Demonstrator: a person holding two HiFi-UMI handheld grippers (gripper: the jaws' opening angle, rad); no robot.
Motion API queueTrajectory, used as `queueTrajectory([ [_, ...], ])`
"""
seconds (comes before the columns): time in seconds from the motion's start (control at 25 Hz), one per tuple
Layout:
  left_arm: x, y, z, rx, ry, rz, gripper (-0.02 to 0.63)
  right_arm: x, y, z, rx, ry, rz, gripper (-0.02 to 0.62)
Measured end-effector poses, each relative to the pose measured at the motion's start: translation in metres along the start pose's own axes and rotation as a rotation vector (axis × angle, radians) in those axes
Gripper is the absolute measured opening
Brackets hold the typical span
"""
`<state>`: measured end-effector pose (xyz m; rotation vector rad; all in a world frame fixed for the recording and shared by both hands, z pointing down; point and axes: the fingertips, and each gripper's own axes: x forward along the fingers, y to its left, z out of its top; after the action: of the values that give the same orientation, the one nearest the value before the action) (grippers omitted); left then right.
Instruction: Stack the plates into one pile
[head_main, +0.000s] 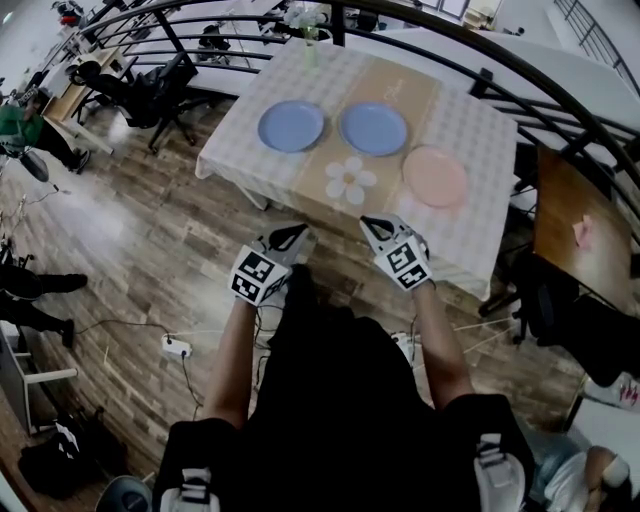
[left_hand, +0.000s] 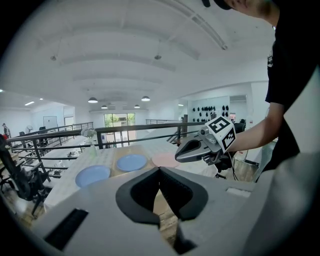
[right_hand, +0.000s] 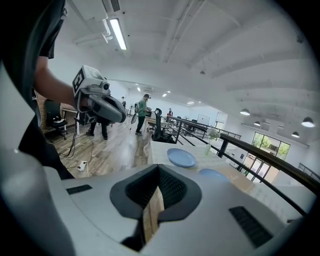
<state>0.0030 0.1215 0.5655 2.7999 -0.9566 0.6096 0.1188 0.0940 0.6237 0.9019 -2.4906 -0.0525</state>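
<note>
Ahead on the desk (head_main: 480, 120), pink plate (head_main: 435, 176) lies nearest your right tool (head_main: 370, 224), left tool (head_main: 297, 233) farther. Both closed, empty.

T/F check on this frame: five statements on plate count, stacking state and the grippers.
1. Three plates lie on the table: the left blue plate, the middle blue plate and the pink plate. True.
2. The pink plate is stacked on a blue plate. False: all three lie apart and nothing is stacked.
3. The left gripper holds a blue plate. False: its jaws are together with nothing between them.
4. Neither the left gripper nor the right gripper touches a plate. True.
5. In the head view, the pink plate is at the left end of the row. False: it is at the right end.
</note>
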Motion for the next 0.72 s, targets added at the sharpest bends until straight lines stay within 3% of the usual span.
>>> queueTrajectory([
  [0.72, 0.006, 0.058, 0.000, -0.020, -0.026, -0.013, 0.002, 0.044, -0.013, 0.014, -0.013, 0.034, -0.006, -0.002],
])
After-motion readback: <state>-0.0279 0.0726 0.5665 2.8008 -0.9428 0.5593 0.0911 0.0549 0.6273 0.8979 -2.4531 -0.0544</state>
